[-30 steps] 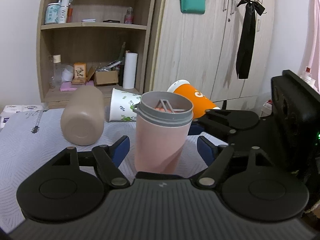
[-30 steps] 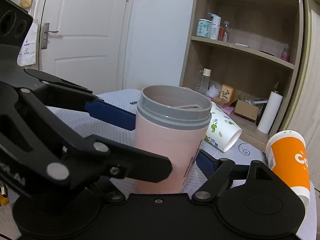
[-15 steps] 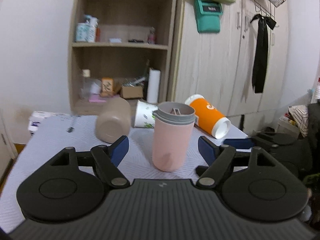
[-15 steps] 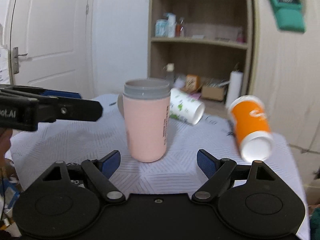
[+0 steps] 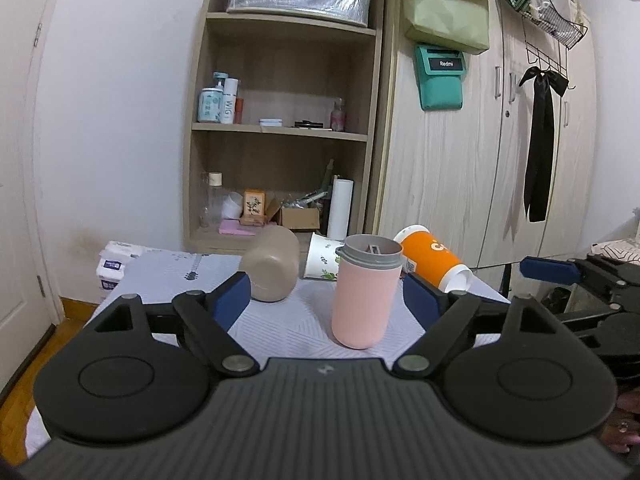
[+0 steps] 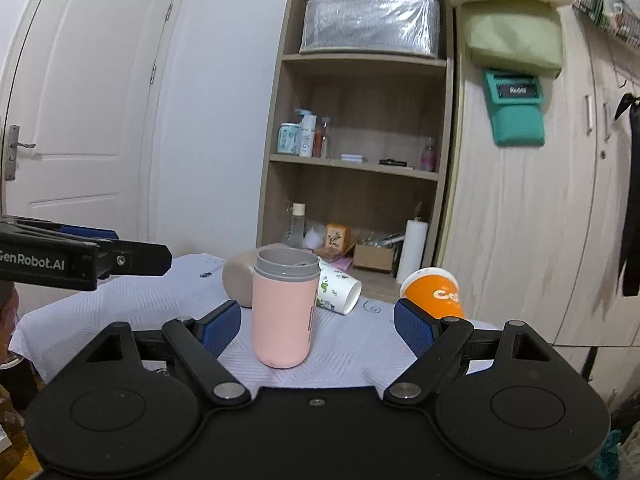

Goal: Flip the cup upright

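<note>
A pink cup with a grey rim (image 5: 365,294) stands upright on the white-clothed table (image 5: 296,324); it also shows in the right wrist view (image 6: 283,310). My left gripper (image 5: 326,298) is open and empty, pulled back from the cup. My right gripper (image 6: 318,322) is open and empty, also back from it. A tan cup (image 5: 272,264), a white leaf-print cup (image 5: 322,262) and an orange cup (image 5: 434,262) lie on their sides behind it.
The right gripper shows at the right edge of the left wrist view (image 5: 580,276); the left one shows at the left of the right wrist view (image 6: 80,262). A wooden shelf unit (image 5: 280,132) and wardrobe (image 5: 480,160) stand behind the table. A door (image 6: 80,120) is on the left.
Both grippers have drawn back and away from the pink cup, which stays standing upright on the table. The jaws stay open.
</note>
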`<state>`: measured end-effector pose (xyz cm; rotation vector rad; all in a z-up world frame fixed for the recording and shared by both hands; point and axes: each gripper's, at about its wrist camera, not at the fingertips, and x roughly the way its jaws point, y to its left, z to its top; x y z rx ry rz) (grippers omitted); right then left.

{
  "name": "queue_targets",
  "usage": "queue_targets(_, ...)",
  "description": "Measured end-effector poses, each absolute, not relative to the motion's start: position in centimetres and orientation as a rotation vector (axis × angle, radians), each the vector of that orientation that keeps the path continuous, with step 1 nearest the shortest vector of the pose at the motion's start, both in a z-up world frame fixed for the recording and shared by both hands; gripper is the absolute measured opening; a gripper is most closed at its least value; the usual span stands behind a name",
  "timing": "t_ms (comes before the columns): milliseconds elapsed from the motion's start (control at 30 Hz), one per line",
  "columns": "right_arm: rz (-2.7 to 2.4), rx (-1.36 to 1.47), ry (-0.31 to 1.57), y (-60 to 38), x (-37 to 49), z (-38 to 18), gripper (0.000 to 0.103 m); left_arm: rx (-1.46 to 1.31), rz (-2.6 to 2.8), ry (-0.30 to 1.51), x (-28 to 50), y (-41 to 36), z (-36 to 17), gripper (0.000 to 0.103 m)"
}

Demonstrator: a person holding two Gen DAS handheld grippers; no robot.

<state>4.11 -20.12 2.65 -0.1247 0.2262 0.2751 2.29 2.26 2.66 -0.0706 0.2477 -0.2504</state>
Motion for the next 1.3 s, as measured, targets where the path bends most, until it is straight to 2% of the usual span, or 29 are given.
queue_targets(133, 0.257, -0.126, 0.224, -19.9, 3.4, 2.9, 0.097, -0.076, -0.239, 0.236, 1.4, 2.5, 2.9, 0.090)
queue_targets(167, 0.248, -0.115, 0.227, -19.9, 3.5, 3.1, 0.100, -0.074, -0.232, 0.227, 1.1, 2.6, 3.0, 0.095)
queue_targets(200, 0.240, -0.094, 0.234, -20.1, 3.5, 3.2, 0.102, -0.072, -0.228, 0.216, 0.8, 2.6, 3.0, 0.099)
queue_targets(300, 0.240, -0.048, 0.263, -20.5, 3.3, 3.6, 0.103, -0.073, -0.220, 0.200, 0.2, 2.8, 3.2, 0.103)
queue_targets(1300, 0.115, -0.074, 0.298, -19.5, 2.1, 4.3, 0.103, -0.094, -0.159, 0.287, -0.3, 3.6, 3.5, 0.103)
